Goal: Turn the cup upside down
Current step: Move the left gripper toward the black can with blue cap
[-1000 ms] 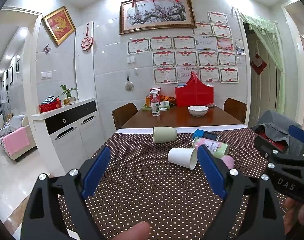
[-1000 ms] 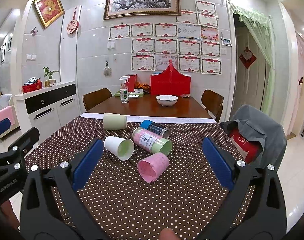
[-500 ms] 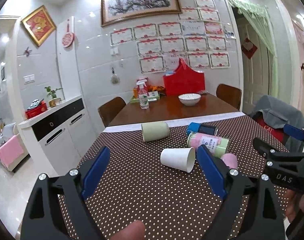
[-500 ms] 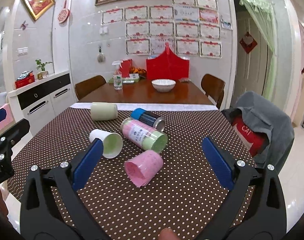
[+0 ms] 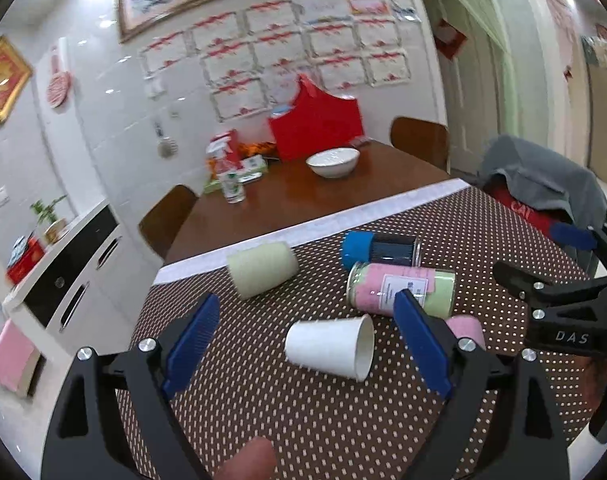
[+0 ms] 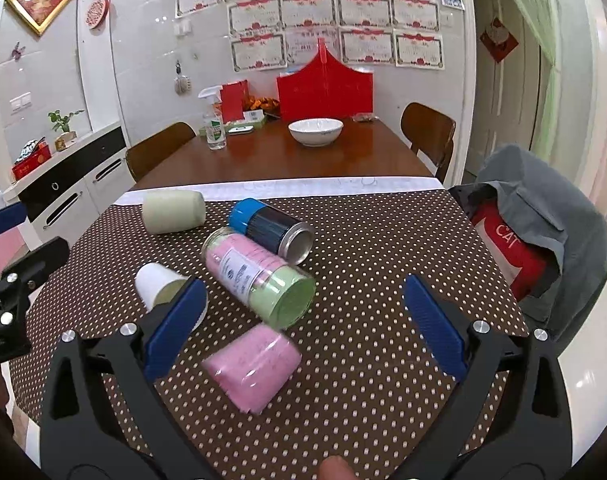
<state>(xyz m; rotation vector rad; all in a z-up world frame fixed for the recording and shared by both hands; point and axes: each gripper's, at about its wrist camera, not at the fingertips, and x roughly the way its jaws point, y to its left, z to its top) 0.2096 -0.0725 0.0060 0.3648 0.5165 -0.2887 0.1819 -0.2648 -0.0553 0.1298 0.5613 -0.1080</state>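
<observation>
Right then, both tools were wide apart and empty: the left gripper (image 5: 303, 344) hung with its blue pads spread either side of the white paper cup (image 5: 329, 346), which lay on its side on the brown polka-dot tablecloth (image 5: 303, 420), mouth pointing right, toward the near left part of the table. The right gripper (image 6: 303, 324) stood just as open, its pads bracketing the pink plastic cup (image 6: 253, 364), also toppled, nearest the front edge. Neither tool touched anything.

Just behind them lay the tall jar with pink and green contents (image 6: 259, 280), its green end almost against the pink cup, and beyond that the dark can with a blue cap (image 6: 269, 228). Farther left, by the white strip at the cloth's far edge, rested the pale green cup (image 6: 173, 212). A white bowl (image 6: 315, 131) sat on the bare wood well beyond.

The danger, as I judged it: thin paper crushing under a hard squeeze, or a cup rolling off a pad. A wide sweep might also knock the jar rolling.
</observation>
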